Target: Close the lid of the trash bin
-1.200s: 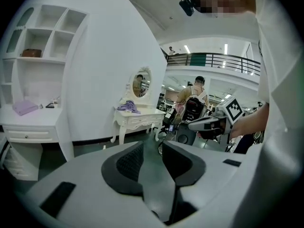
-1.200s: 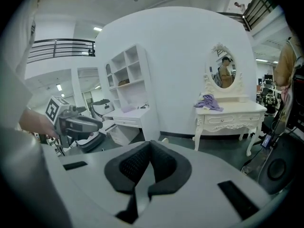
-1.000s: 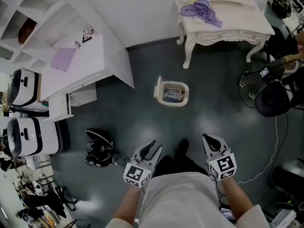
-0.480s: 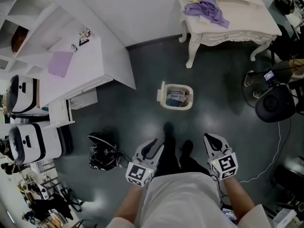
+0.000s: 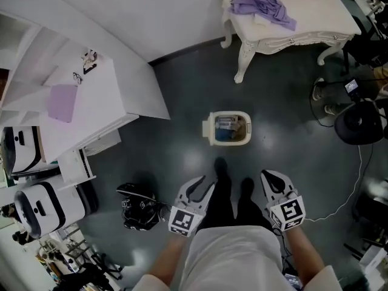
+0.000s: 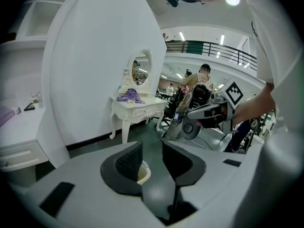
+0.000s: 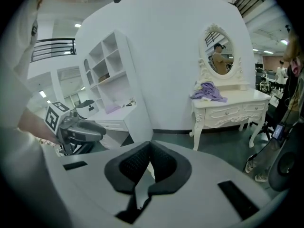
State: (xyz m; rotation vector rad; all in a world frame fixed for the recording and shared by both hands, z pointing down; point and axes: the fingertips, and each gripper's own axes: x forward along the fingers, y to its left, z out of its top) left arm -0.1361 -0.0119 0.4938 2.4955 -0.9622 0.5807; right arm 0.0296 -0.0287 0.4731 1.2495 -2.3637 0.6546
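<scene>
Closing not started: trash bin (image 5: 231, 130) mid-floor, lid (image 5: 208, 128) apparently upright, open. Left tongs (image 5: 204, 182) released, right tongs (image 5: 271, 176) clenched; both empty, well short.

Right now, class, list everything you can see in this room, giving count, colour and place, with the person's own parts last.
trash bin: one, cream, lid up, on the dark floor ahead of the feet
dressing table: one, white, top right
cloth: one, purple, on the dressing table
desk: one, white, left
pad: one, lilac, on the desk
cases: two, white, left edge
stool: one, black, right edge
left gripper: one, jaws apart, empty
right gripper: one, jaws together
</scene>
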